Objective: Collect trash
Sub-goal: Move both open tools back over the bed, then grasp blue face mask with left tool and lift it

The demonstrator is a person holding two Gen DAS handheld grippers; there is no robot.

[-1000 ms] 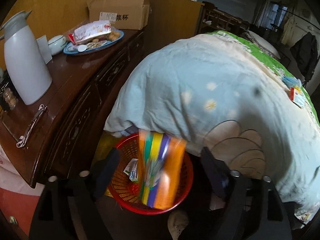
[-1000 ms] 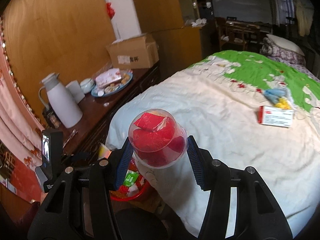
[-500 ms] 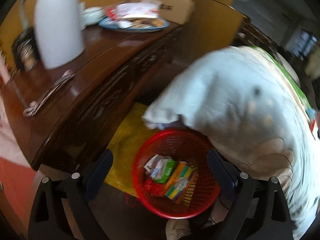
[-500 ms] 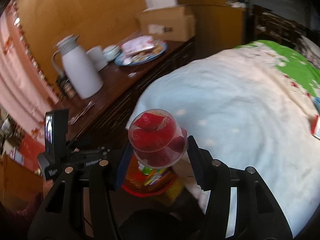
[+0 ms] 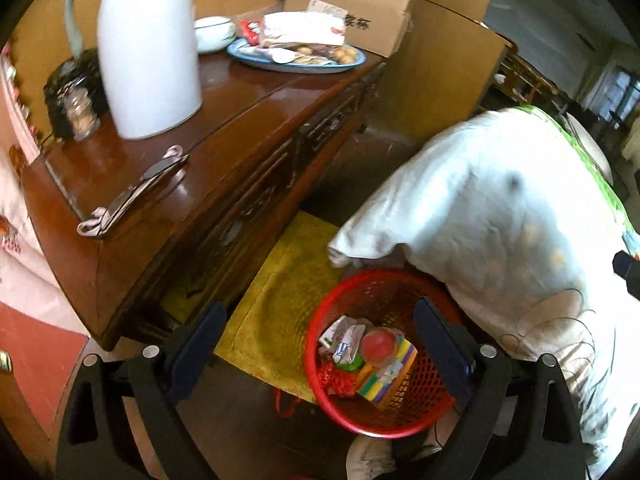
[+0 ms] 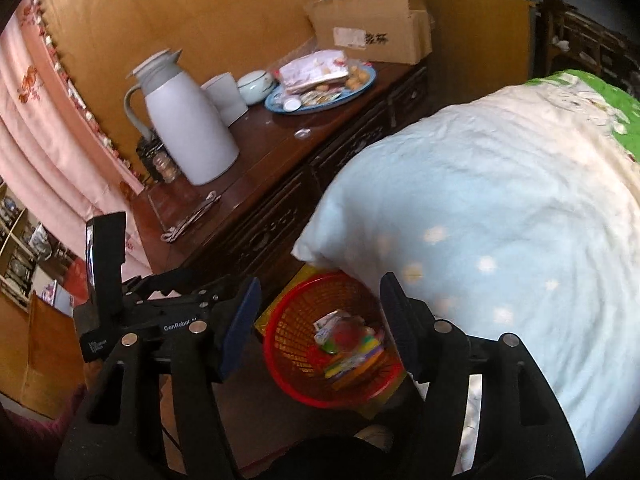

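A red mesh basket [image 5: 416, 412] stands on the floor between the wooden dresser and the bed; it also shows in the right wrist view [image 6: 288, 376]. In it lie a clear cup with red contents [image 5: 378, 345], a striped colourful box [image 5: 390, 376] and small wrappers [image 5: 344, 340]. The cup [image 6: 344, 334] looks blurred in the right wrist view. My left gripper [image 5: 316, 344] is open and empty above the basket. My right gripper [image 6: 318, 316] is open and empty above the basket too. The left gripper's body [image 6: 120, 316] shows at the left of the right wrist view.
The dark wooden dresser [image 5: 256, 120] carries a white thermos jug [image 5: 148, 48], a blue plate of snacks [image 5: 296, 56], a cardboard box [image 5: 352, 12] and a small jar [image 5: 80, 120]. The bed quilt [image 5: 500, 220] overhangs the basket. A yellow mat [image 5: 288, 288] lies on the floor.
The right gripper has opened and let go of the cup, which now lies in the basket. The striped box dropped from the left gripper into the basket. Both grippers swung left over the basket.
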